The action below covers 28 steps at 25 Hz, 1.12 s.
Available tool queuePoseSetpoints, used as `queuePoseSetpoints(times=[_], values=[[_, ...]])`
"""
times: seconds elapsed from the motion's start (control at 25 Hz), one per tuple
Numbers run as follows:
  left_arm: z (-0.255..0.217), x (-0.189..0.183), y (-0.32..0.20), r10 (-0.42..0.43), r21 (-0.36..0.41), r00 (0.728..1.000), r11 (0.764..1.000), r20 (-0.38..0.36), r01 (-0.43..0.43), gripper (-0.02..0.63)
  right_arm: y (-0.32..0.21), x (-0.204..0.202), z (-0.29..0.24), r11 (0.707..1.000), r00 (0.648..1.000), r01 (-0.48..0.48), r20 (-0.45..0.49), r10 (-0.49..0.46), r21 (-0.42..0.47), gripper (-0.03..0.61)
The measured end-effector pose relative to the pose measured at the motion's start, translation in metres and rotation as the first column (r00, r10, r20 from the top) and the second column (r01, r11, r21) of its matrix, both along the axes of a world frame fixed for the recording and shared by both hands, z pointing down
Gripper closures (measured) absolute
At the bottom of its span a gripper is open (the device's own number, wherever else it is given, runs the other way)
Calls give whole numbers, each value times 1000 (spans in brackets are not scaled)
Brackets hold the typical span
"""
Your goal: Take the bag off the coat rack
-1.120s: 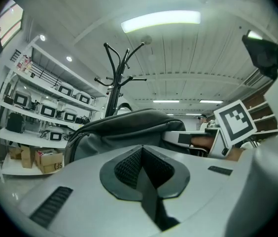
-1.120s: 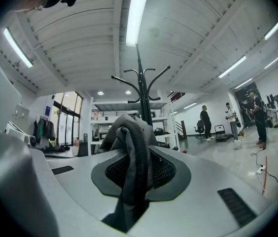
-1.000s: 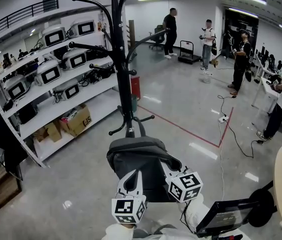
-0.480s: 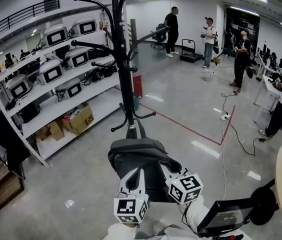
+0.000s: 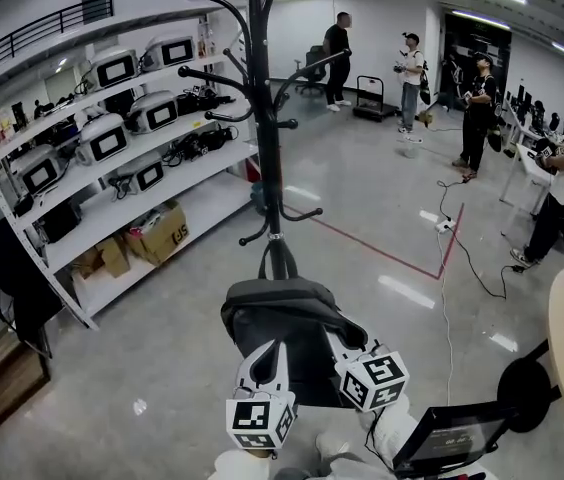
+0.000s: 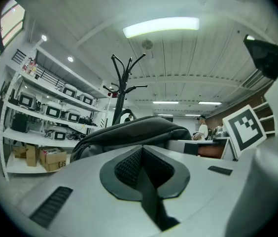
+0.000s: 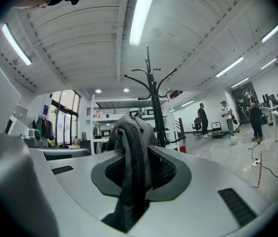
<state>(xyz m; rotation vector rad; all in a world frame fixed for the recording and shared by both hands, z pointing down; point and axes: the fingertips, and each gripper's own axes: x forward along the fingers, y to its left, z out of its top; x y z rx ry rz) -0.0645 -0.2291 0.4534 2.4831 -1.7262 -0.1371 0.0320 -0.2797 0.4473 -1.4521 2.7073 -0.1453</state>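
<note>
Calling the bag [image 5: 282, 333] free of the coat rack [image 5: 265, 118], as a judgement. Over the last second the rack slides right and slightly up-frame, while the bag stays low centre with both grippers. It travels with the person, not with the rack.

Its top loop [image 5: 279, 258] sits just under the lowest hooks in frame; whether they touch, I can't tell.

Grips: the right gripper [image 7: 135, 181] is clamped on a mesh strap [image 7: 133, 142] of the bag, grip unchanged. The left gripper [image 6: 144, 181] has its jaws pinched on a thin dark strap [image 6: 146, 201], with the bag body right ahead of it.

Removal looks done or nearly so; what's left is carrying it clear.

- **Floor:** the floor [image 5: 162, 368] is glossy grey, with a red tape line [image 5: 382, 253] mid-right and a cable [image 5: 462, 268] beside it.
- **Upper left:** shelves [image 5: 112, 118] hold boxy monitors, with cardboard boxes [image 5: 157, 233] at their bottom.
- **Upper right:** people [image 5: 477, 108] stand well apart from the bag.
</note>
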Motion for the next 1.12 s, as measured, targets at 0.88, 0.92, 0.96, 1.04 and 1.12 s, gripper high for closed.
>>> queuePoseSetpoints(times=[0.88, 0.92, 0.96, 1.04, 1.12], values=[[-2, 0, 62, 13, 7, 1000, 1000, -25, -13, 612, 70, 1, 8, 999, 1000, -17, -16, 17, -27, 505], [-3, 1, 64, 13, 10, 1000, 1000, -20, -13, 612, 71, 1, 8, 1000, 1000, -15, -14, 15, -26, 505], [-4, 2, 65, 11, 13, 1000, 1000, -12, -11, 612, 72, 1, 8, 1000, 1000, -13, -10, 13, -26, 505], [-5, 3, 66, 3, 14, 1000, 1000, -6, -3, 612, 73, 4, 8, 1000, 1000, -8, 3, 8, -28, 505], [-6, 8, 68, -1, 15, 1000, 1000, -3, 1, 612, 74, 7, 10, 999, 1000, -3, 15, 3, -36, 505]])
